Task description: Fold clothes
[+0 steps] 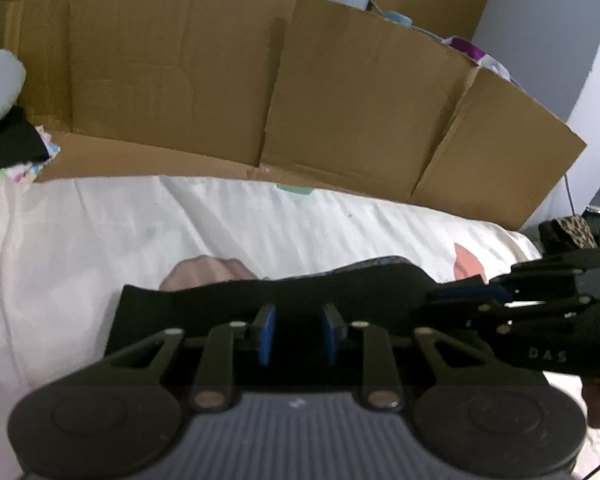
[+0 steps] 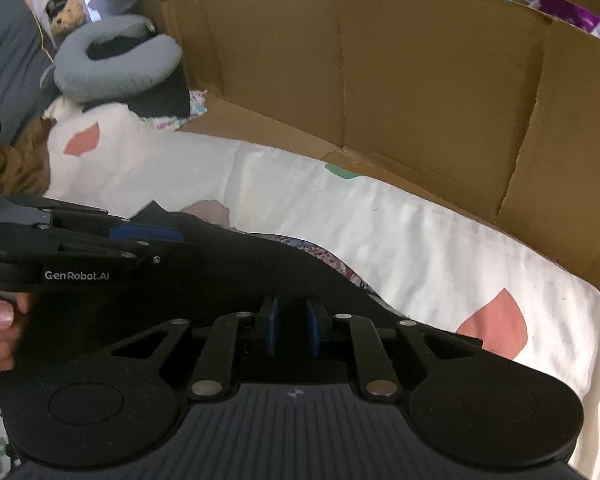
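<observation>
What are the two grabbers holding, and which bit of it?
Both seem to hold the black garment by its near edge: the left gripper toward one end, the right gripper toward the other. The pinch itself is dark.

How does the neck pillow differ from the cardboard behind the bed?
The neck pillow is grey, soft and curved into a U; the cardboard is brown, flat and creased into panels. The pillow lies on a pile of things at the bed's corner; the cardboard stands along the bed's far edge. The cardboard spans far wider.
</observation>
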The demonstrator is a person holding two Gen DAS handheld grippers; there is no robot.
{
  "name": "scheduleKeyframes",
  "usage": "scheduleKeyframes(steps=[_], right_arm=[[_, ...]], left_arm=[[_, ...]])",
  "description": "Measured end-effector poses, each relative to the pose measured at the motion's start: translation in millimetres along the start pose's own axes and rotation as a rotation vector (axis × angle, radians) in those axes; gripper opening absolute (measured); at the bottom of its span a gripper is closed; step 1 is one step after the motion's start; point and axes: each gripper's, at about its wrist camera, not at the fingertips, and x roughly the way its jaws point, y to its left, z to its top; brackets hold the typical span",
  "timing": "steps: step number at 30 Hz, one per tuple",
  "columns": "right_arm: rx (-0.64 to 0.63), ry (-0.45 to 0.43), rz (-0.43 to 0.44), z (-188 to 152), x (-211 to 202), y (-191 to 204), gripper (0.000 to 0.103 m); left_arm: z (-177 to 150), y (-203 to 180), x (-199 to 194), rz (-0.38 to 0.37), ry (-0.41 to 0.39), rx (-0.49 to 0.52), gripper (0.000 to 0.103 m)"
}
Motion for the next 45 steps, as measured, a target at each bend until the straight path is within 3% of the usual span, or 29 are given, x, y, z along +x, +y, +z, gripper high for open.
scheduleKeyframes(steps=[4,10,23,27,30,35,45], right_arm=[[0.021,0.003,-0.017,0.4,8.5,-3.6,0.021],[0.038,-0.029,-0.040,8.3,9.9,-2.8,0.021],[-0.061,0.004,-0.063,0.1,27.0,7.4,0.022],[0.001,-0.012,-0.041,3.0,17.3,3.1,0.023],[0.009,-0.051,-0.024,1.8,1.0,2.9,0.023],[0.024,-0.096,0.010,-3.5,-25.2,2.3,0.023],[-0.026,-0.022,0.019,-35.6,-18.5,4.2,0.022]], left_arm=[[-0.7,-2.3,3.8,0.006,0.005,0.051,0.028],[-0.7,0.0,7.0,0.000,0.013,0.033,0.029],[0.8,3.1,13.4,0.000,0.034,0.027,0.030],[3.7,0.0,8.8,0.016,0.038,0.026,0.030],[5.2,-4.0,-7.6,0.046,-0.003,0.024,0.027],[-0.7,-13.5,-27.6,0.031,-0.022,0.025,0.027],[-15.9,-32.2,-16.3,0.023,0.020,0.072,0.029]])
